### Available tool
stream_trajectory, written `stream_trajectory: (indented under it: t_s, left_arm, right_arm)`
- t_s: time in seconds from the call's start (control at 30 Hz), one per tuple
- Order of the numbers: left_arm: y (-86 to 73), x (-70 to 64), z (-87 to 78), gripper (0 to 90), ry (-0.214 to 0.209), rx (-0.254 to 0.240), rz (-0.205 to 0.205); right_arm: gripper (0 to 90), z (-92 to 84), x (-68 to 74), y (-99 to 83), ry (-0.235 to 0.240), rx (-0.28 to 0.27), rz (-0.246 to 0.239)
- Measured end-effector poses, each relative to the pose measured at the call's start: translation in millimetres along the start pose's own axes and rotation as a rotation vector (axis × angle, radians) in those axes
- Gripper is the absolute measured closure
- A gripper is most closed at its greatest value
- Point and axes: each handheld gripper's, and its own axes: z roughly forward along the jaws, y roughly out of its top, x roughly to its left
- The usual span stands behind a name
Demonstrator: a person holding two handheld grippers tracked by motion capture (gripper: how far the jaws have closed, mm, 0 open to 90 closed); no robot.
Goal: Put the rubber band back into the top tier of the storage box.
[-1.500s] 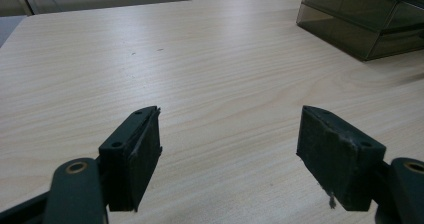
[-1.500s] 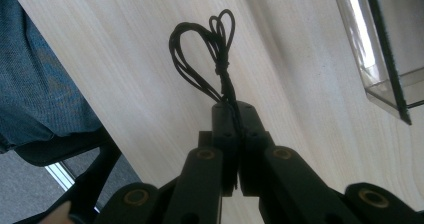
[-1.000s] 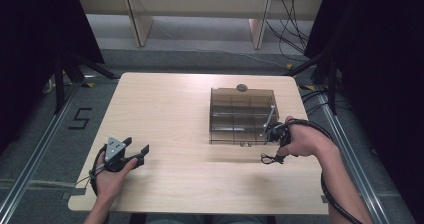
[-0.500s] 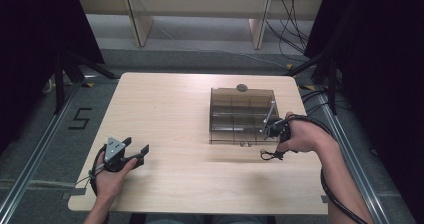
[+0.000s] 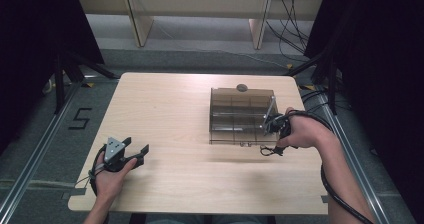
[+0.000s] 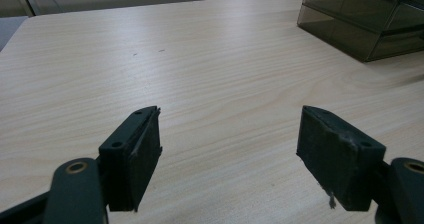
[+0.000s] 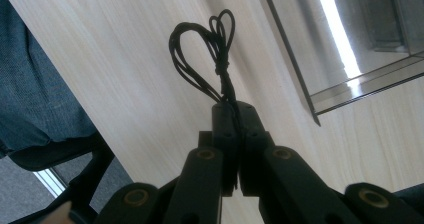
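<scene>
While your right tongs (image 7: 231, 134) sit pressed together, they clamp a thin black cord (image 7: 210, 54), a small bundle of loops tied with a knot just past the tips. In the right gripper view the loops stand out beyond the tongs, over the pale wood of the worktop (image 7: 140, 84), with the edge of the smoky clear box (image 7: 350, 49) off to one side. From the high view your right hand (image 5: 300, 131) holds those tongs (image 5: 268, 135) at the box's (image 5: 240, 116) near right corner, and the cord (image 5: 270, 150) shows just in front of the box, close to the worktop (image 5: 175, 104); whether it touches the wood I cannot tell.

The box is divided into compartments and stands right of centre on the worktop. A small dark round thing (image 5: 242, 88) rests at the box's far edge.

Your left tongs (image 6: 230, 149) stand wide apart with nothing between them, held low over bare wood. In the high view your left hand (image 5: 111, 171) holds them (image 5: 136, 151) near the worktop's front left corner, well apart from the box and the cord.
</scene>
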Motion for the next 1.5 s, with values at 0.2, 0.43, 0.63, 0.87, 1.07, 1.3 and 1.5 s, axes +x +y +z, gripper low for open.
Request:
stream_trajectory:
  t_s: [0.2, 0.43, 0.63, 0.87, 1.07, 1.3, 1.5]
  left_arm:
    - [0.1, -0.1, -0.4, 24.9, 0.003, 0.0, -0.003]
    - [0.3, -0.1, -0.8, 24.9, 0.006, 0.003, -0.003]
    - [0.4, 0.0, -0.8, 24.9, 0.005, 0.002, -0.004]
    - [0.3, 0.6, -0.6, 24.8, 0.001, -0.002, -0.005]
    - [0.4, 0.6, -1.1, 24.9, 0.006, 0.003, -0.006]
    - [0.4, 0.6, -0.9, 24.9, 0.005, 0.004, -0.006]
    - [0.3, 0.5, -0.6, 24.9, 0.005, 0.004, -0.005]
  right_arm:
    - [89.3, -3.9, -0.3, 3.2, 0.004, -0.001, 0.006]
    - [89.4, -8.9, -4.0, 6.6, -0.016, -0.005, -0.016]
    - [89.4, -11.2, -7.3, 8.6, -0.019, -0.015, -0.038]
    - [89.4, -15.3, -10.5, 12.4, -0.022, -0.016, -0.023]
    - [89.3, -16.6, -13.9, 13.2, -0.03, -0.024, -0.007]
    - [89.4, -15.0, -21.8, 15.1, -0.036, -0.03, 0.0]
    - [89.3, -16.1, -27.8, 17.4, -0.048, -0.042, -0.011]
